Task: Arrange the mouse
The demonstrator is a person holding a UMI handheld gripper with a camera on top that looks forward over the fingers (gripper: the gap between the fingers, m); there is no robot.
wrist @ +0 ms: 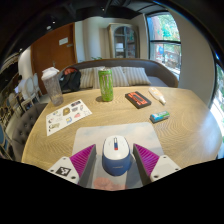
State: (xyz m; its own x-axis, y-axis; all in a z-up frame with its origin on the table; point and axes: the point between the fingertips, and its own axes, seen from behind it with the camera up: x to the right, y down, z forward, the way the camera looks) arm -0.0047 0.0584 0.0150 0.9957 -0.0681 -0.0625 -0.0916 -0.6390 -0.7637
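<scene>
Mouse (116, 155), white and grey with a blue band across its back, lies between the two fingers of the gripper (115, 160), near the close edge of a light grey mouse mat (120, 134). The magenta pads (83, 157) stand at either side of the mouse; whether they press on its flanks or leave a narrow gap cannot be told from this view, so the state of the gripper is uncertain. The mat rests on a round-cornered wooden table (120, 112), just ahead of the fingers. Beyond the mat, towards the middle of the table, stands an upright green can (106, 84). To the left of the can a clear pitcher (52, 86) with a white lid stands at the far left edge of the table, and in front of it lies a printed sheet (67, 115) bearing coloured pictures. To the right of the can lie a flat orange-red box (137, 98) and, just beside it, a dark elongated object (158, 97) with a red tip. Nearer the fingers, at the right of the mat, lies a small teal item (159, 116), apart from the mat. Behind the table runs a grey sofa (120, 74) with pale cushions; beyond it are a wooden door (52, 47), a glass-fronted cabinet (123, 40) and a bright window (166, 40).
</scene>
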